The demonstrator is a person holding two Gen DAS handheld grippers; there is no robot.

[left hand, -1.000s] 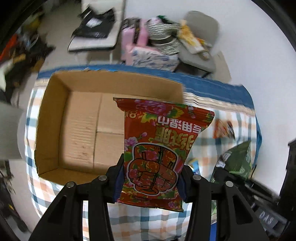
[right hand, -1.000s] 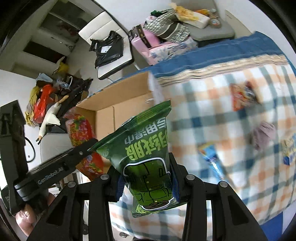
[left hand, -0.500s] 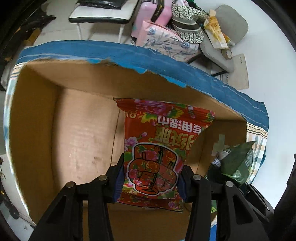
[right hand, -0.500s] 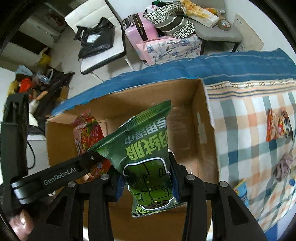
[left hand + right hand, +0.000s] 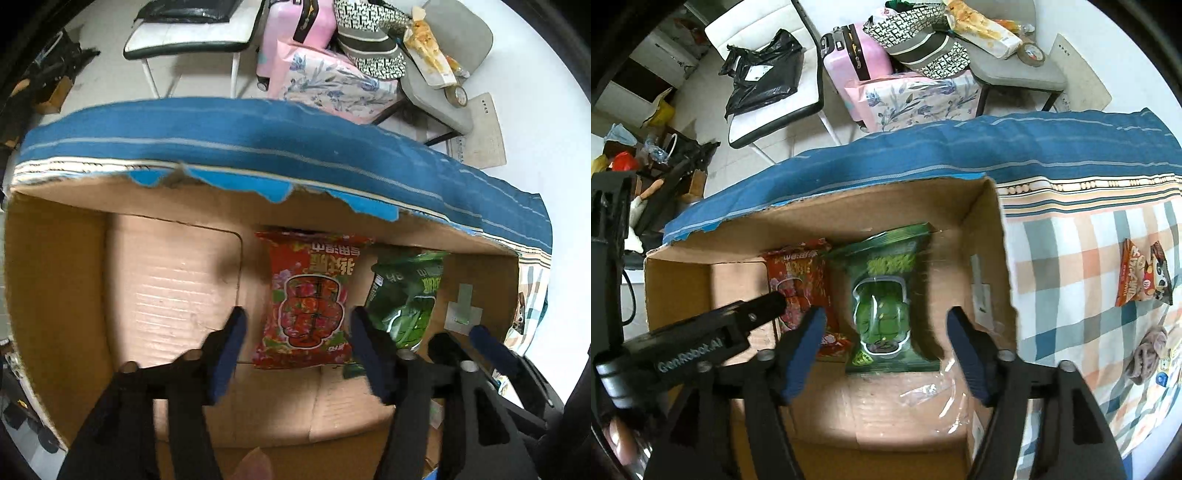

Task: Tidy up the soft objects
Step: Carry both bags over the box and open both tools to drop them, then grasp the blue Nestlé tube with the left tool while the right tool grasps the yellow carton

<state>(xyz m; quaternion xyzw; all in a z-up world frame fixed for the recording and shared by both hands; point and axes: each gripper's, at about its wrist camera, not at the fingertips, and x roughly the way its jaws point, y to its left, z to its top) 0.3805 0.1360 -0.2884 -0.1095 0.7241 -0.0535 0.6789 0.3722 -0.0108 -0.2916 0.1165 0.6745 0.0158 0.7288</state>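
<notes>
A red snack bag (image 5: 308, 301) lies on the floor of the open cardboard box (image 5: 173, 295), against the far wall. A green snack bag (image 5: 408, 291) lies beside it on the right. My left gripper (image 5: 295, 325) is open and empty just above the red bag. In the right wrist view the green bag (image 5: 886, 299) lies in the box (image 5: 993, 258) with the red bag (image 5: 801, 284) to its left. My right gripper (image 5: 884, 325) is open and empty over the green bag. The left gripper's body (image 5: 687, 350) crosses the lower left.
The box sits on a checked cloth with a blue border (image 5: 960, 147). To the right on the cloth lie an orange snack packet (image 5: 1141, 277), a grey-pink soft lump (image 5: 1148, 350) and another small item. Chairs (image 5: 768, 96), a pink suitcase (image 5: 857, 55) and bags stand behind the table.
Both grippers have opened and let go of their bags. The red and green bags now lie side by side in the box. Both grippers have moved further into the box.
</notes>
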